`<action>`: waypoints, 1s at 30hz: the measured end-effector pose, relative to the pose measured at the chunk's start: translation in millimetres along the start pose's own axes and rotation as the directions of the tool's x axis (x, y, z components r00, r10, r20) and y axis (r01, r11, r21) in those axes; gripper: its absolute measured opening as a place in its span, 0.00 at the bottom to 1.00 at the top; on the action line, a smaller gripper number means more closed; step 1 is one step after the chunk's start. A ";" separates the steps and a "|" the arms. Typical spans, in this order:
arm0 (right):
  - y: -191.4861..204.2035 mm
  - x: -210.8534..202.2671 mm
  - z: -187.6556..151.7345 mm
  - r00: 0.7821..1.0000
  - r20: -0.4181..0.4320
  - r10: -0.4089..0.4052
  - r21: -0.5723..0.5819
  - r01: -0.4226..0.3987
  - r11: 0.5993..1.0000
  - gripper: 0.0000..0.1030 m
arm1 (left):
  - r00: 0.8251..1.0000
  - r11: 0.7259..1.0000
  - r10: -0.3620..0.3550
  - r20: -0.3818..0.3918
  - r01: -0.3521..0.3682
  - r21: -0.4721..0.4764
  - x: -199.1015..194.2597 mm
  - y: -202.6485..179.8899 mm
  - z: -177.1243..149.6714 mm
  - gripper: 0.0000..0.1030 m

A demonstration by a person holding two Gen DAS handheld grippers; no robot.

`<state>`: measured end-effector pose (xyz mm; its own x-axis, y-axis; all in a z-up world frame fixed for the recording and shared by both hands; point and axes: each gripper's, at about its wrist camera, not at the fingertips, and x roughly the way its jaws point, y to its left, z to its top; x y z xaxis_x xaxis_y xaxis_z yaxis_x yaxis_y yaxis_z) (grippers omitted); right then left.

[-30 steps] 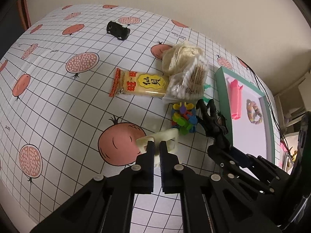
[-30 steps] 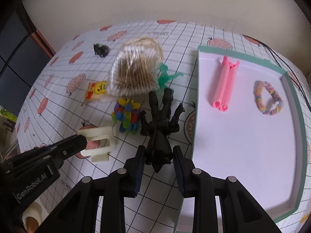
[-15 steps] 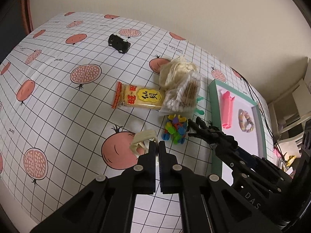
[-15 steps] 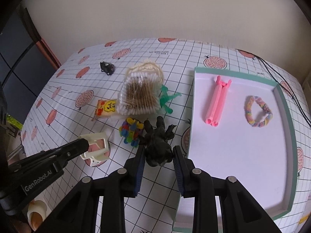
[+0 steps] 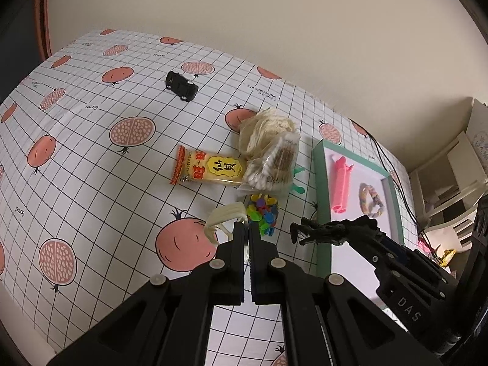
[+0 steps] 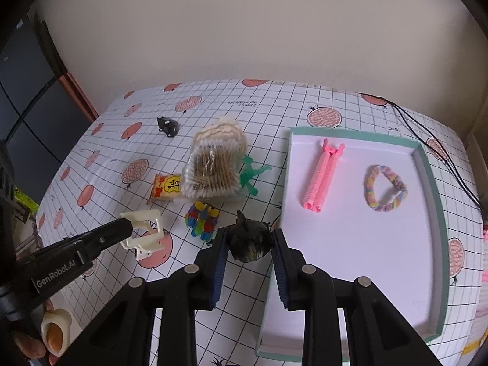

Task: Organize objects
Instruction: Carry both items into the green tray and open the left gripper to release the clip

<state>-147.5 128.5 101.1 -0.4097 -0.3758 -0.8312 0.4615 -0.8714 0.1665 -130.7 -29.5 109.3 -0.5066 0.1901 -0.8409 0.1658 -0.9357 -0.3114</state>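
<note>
My left gripper [image 5: 246, 228] is shut on a cream plastic frame [image 5: 224, 216] and holds it above the pomegranate-print tablecloth; the same frame [image 6: 146, 231] shows in the right wrist view, pinched by the left gripper [image 6: 129, 226]. My right gripper [image 6: 248, 239] is shut on a black toy figure [image 6: 250, 242], lifted just left of the green-rimmed white tray [image 6: 427, 164]. From the left wrist view the figure [image 5: 323, 231] sticks out sideways from the right gripper [image 5: 363, 228], near the tray [image 5: 317, 183].
The tray holds a pink clip [image 6: 321, 177] and a pastel bracelet [image 6: 385, 187]. On the cloth lie a cotton-swab bag [image 6: 213, 164], a yellow snack packet [image 6: 166, 187], colourful small pieces [image 6: 201, 221], a green figure [image 6: 251, 172] and a black toy car [image 6: 167, 125]. Black cables [image 6: 427, 134] run at the right.
Both grippers have risen and pulled back from the table. The black figure has come up off the cloth in the right gripper; the cream frame has lifted with the left.
</note>
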 end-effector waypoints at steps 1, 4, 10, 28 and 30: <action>-2.2 -2.4 0.9 1.000 0.006 0.000 0.004 0.000 1.000 0.29 | 1.000 1.000 -0.002 0.003 0.002 -0.003 -0.8 -1.1 0.0 0.02; -10.6 -11.4 4.1 1.000 0.029 0.002 0.023 -0.003 1.000 0.29 | 1.000 1.000 -0.015 0.006 0.015 0.000 -2.2 -5.4 -0.5 0.02; -38.8 -27.4 7.8 0.998 0.063 -0.018 0.075 0.013 0.997 0.29 | 0.999 0.999 -0.040 0.014 0.040 0.029 -4.6 -22.4 -1.9 0.02; -163.1 -53.9 -9.7 0.979 0.061 -0.195 0.265 0.172 0.949 0.29 | 0.985 0.976 -0.171 -0.036 0.175 0.129 15.4 -102.2 -22.8 0.02; -173.7 -52.5 -12.8 0.977 0.053 -0.206 0.290 0.182 0.940 0.29 | 0.982 0.973 -0.183 -0.053 0.188 0.131 21.3 -109.7 -27.0 0.02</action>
<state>-196.1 303.6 109.0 -0.5373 -0.2049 -0.8181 0.1307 -0.9785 0.1592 -136.8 85.2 113.5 -0.4829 0.3735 -0.7920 -0.0448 -0.9138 -0.4036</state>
